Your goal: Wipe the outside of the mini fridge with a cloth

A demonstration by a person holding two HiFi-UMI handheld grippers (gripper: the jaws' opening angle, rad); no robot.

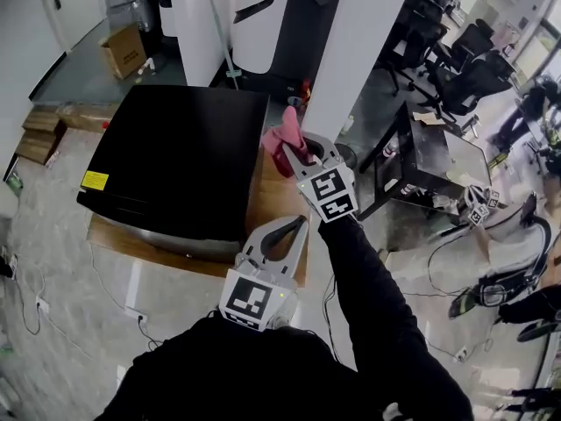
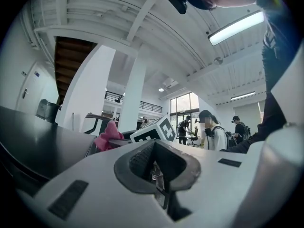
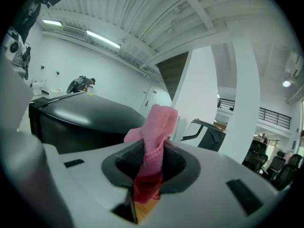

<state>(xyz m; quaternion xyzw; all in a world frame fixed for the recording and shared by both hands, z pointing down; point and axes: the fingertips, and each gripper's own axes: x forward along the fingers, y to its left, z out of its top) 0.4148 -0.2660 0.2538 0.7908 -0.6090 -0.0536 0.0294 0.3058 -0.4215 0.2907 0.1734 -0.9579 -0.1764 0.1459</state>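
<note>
From above, in the head view, the black mini fridge [image 1: 175, 152] is sitting on a low wooden bench [image 1: 279, 198], and the person is holding the right hand-held gripper [image 1: 300, 153] out past the fridge's right edge, with the pink cloth [image 1: 285, 139] bunching up out of its tip. The cloth is hanging just beside the top right edge of the fridge; whether it is touching the edge I cannot tell from here. The left hand-held gripper [image 1: 296, 226] is waiting lower and closer to the person's body over the bench's near corner, probably kept back so it is not getting in the way of the wiping arm. In the left gripper view, that hand-held gripper [image 2: 154, 161] is showing its jaws drawn together on nothing, and beyond them the cloth [image 2: 108, 136] is peeking up beside the dark fridge top [image 2: 38, 144]. In the right gripper view, the hand-held gripper [image 3: 151, 167] is pinching the cloth [image 3: 156, 127] by its lower part, so a loose wad is standing free above the jaws to meet the surface, while the fridge [image 3: 80, 115] is lying off to the left, looking apart from the cloth. I'd judge the wiping stroke is not being made at this moment.
</note>
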